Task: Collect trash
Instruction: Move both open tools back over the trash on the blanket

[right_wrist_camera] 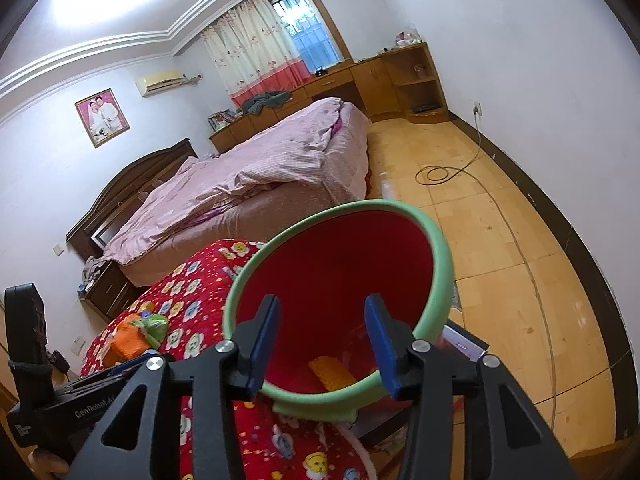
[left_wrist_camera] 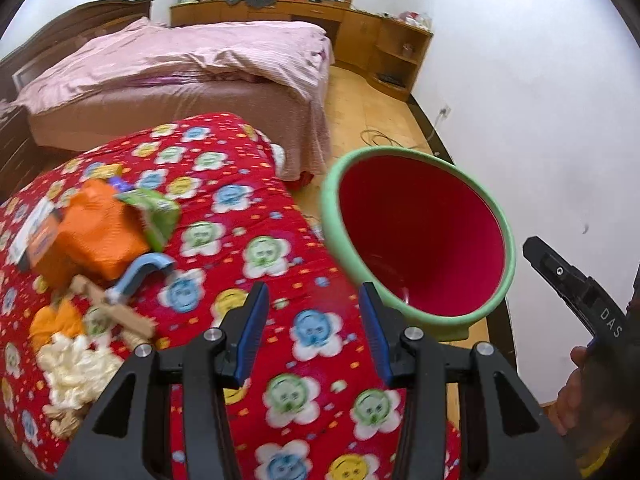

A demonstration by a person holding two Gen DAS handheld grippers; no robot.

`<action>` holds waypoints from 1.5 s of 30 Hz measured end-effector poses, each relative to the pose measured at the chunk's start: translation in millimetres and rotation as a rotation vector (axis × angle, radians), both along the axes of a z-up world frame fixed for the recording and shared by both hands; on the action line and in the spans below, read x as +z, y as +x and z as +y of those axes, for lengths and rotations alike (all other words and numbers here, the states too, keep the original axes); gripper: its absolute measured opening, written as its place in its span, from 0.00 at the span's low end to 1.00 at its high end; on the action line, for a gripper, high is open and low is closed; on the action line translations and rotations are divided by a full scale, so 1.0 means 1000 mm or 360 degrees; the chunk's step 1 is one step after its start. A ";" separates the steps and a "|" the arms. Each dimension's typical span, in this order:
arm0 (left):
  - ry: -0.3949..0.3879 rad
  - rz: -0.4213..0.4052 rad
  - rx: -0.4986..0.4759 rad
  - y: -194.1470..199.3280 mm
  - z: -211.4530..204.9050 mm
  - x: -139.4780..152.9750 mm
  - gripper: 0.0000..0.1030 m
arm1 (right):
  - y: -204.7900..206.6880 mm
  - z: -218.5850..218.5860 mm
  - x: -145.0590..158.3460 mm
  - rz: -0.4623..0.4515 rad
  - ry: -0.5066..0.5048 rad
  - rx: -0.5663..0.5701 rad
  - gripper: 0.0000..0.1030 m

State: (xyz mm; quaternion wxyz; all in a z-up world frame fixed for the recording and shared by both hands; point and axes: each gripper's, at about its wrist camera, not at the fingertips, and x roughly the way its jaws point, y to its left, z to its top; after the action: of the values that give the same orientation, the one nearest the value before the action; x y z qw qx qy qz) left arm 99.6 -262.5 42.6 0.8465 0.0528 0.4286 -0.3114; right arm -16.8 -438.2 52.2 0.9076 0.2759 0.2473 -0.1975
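Left wrist view: your left gripper (left_wrist_camera: pixel 314 330) is spread and empty, the trash pile (left_wrist_camera: pixel 92 264) off to its left. Take the orange wrapper (left_wrist_camera: pixel 102 228) first. Right gripper (right_wrist_camera: pixel 326 346), also released, hangs above the red bin (right_wrist_camera: pixel 340 276); keep it clear.

We read "DAS" in white on the black body of the right gripper (left_wrist_camera: pixel 576 288) at the edge of the left wrist view. In the right wrist view, "GenRobot" stands in white on the left gripper (right_wrist_camera: pixel 80 408); its smaller label is illegible.
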 end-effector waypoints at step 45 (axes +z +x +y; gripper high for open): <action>-0.0016 -0.0041 0.0808 -0.007 0.246 0.005 0.45 | 0.079 0.178 0.010 0.0145 -0.0080 0.0556 0.65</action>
State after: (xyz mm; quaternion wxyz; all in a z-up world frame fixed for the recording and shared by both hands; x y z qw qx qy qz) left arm 92.2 -16.5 48.0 0.9032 -0.0567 0.4158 -0.0902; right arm 62.1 -260.3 61.8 0.9226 0.1967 0.3272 -0.0553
